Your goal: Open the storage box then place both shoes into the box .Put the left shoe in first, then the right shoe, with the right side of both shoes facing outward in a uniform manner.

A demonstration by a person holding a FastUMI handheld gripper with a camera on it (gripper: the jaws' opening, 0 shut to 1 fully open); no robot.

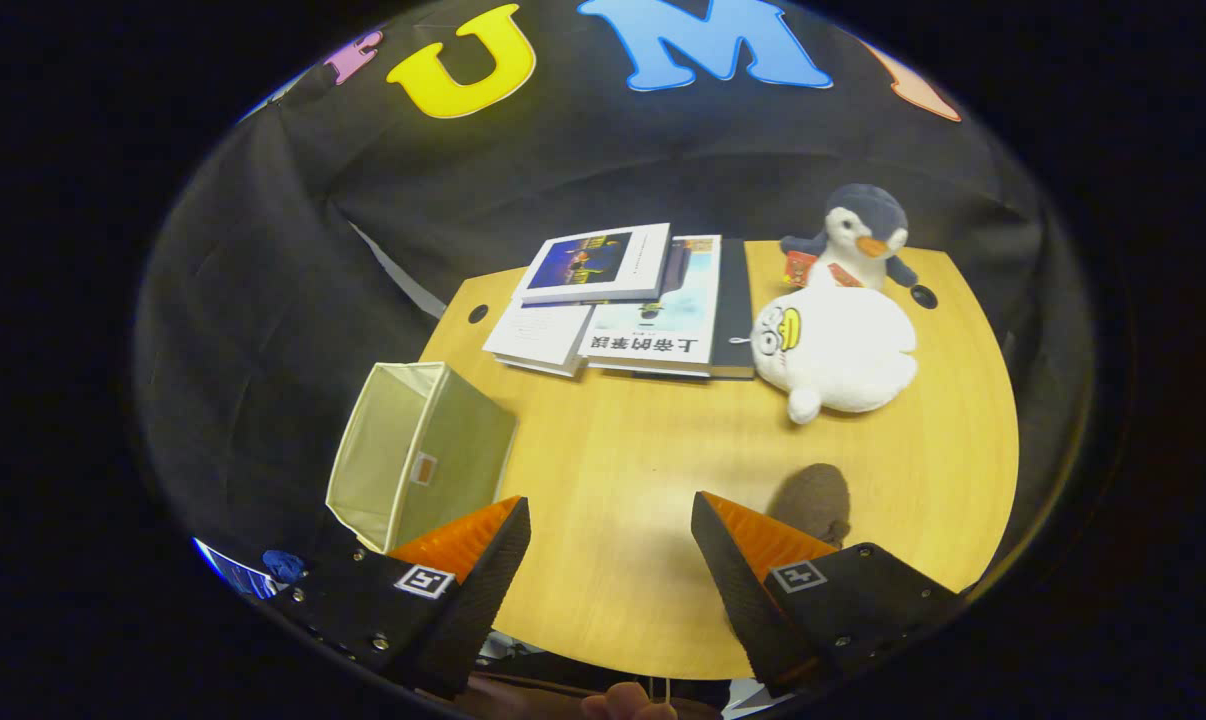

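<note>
Storage box point(418, 465) sits just past the left finger, and the gripper point(610, 545) hangs over the table with its jaws spread wide and nothing between them.

It is a soft cloth box with its open mouth tipped up and away to the left, so I think a push from the left finger could squash a wall or slide it off the table edge point(603, 640) close by. I cannot pick out any shoes for sure; a small dark brown fuzzy thing point(813, 500) lies just ahead of the right finger, and a careless swing could knock it. Far beyond the jaws lie some books point(618, 300), a white plush toy point(838, 350) and a penguin toy point(863, 235), all well out of the way.
</note>
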